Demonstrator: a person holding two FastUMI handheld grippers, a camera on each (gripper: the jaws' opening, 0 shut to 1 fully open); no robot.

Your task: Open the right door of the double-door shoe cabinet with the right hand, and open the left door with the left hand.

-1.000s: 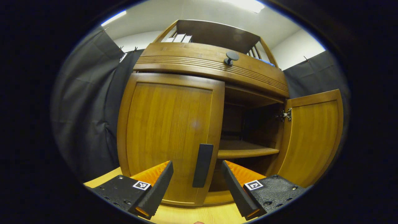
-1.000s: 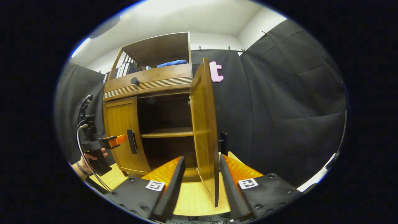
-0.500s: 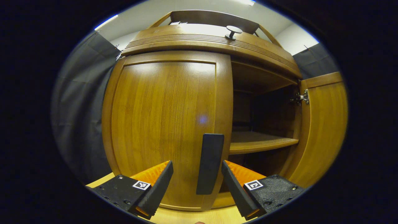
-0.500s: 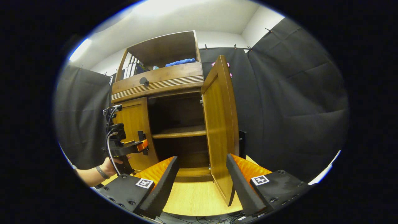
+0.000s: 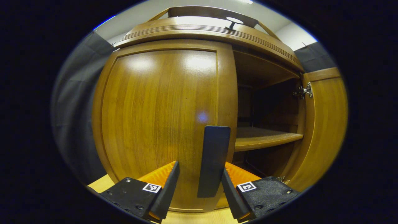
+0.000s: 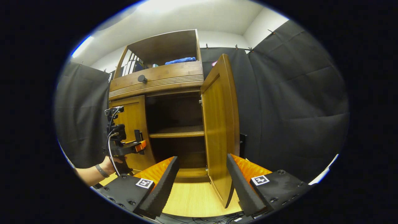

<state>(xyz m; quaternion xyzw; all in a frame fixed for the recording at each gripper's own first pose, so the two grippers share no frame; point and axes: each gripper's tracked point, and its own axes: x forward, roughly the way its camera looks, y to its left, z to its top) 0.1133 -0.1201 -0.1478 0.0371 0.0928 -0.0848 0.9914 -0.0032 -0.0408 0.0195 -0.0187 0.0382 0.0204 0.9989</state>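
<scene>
The wooden shoe cabinet's left door (image 5: 161, 118) is closed. Its dark upright handle (image 5: 214, 161) stands between the fingers of my left gripper (image 5: 200, 166), which is open, with a gap still showing on the handle's left side. The right gripper view shows the left gripper (image 6: 138, 144), held by a hand, at that handle. The right door (image 6: 220, 124) is swung wide open, also seen edge-on as the right door (image 5: 326, 124). My right gripper (image 6: 202, 157) is open, and the door's free edge appears between its fingers without being pressed.
Above the doors is a drawer with a dark round knob (image 6: 142, 78), and over it an open shelf with a blue cloth (image 6: 180, 60). An inner shelf (image 6: 177, 133) crosses the open compartment. A light wooden board (image 6: 192, 199) lies in front. Black cloth hangs on both sides.
My left gripper has moved in close to the left door's handle and its fingers have narrowed around it. The right door has swung wider, then held still.
</scene>
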